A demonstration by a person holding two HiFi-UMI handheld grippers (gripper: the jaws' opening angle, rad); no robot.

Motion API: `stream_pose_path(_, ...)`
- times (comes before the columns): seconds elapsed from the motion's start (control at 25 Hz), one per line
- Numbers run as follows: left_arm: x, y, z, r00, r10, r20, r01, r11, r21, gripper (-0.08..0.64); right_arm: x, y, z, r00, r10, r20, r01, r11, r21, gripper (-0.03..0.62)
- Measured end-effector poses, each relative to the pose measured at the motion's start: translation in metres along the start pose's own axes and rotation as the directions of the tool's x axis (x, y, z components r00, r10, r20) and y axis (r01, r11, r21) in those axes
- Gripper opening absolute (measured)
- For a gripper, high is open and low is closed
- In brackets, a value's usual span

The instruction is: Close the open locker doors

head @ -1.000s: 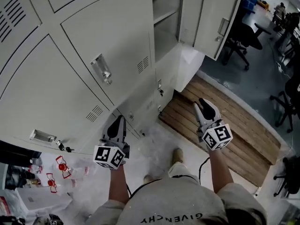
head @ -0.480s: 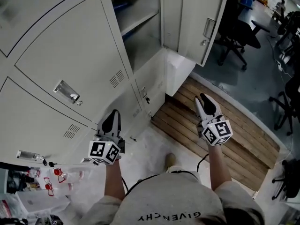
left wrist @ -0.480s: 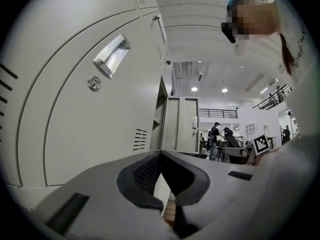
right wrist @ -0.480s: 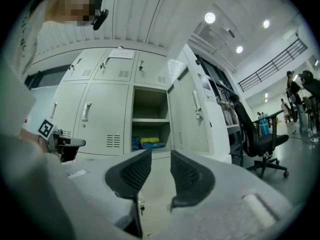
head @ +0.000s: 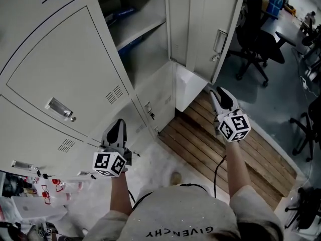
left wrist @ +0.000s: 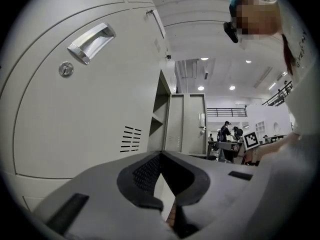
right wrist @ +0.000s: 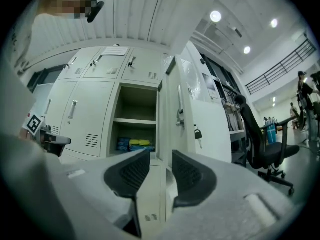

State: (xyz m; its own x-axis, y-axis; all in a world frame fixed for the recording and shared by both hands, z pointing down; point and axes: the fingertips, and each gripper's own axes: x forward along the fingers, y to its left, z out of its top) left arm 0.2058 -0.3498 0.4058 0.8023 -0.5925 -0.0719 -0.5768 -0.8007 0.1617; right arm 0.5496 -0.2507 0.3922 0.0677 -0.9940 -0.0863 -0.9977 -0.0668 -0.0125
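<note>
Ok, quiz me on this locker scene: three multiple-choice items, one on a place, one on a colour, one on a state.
1. Where does the yellow packet lie?
A. On top of the shelf
B. Below the shelf, on the compartment's floor
C. On the wooden slats outside

2. What colour is the office chair nearest the upper door?
A. Black
B. Red
C. White

3. How does that door stand?
A. Shut flush
B. Lying off its hinges
C. Swung open

Key:
1 B, the right gripper view shows the packet under the shelf board.
2 A, its back and seat are black in the head view.
3 C, it stands swung out and the inside of the compartment shows.
</note>
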Motion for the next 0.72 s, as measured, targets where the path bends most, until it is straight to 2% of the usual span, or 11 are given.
stream_pose_path(0.32,0.018,0.001,-0.001,0.999,0.036,-0.018,-0.036,0.999,0.022,-0.003,0.043,-0.055,0.01,1.0,-0.024,-0.015,0.024,1.0,-0.002,0.149)
stream_pose_path(0.72,0.023,0.002,-0.003,0.998,0.05,-0.032,-0.049,0.998,0.027,-0.003,0.058,-0.055,0.021,1.0,0.017,0.008,-0.017,1.0,0.022,0.16)
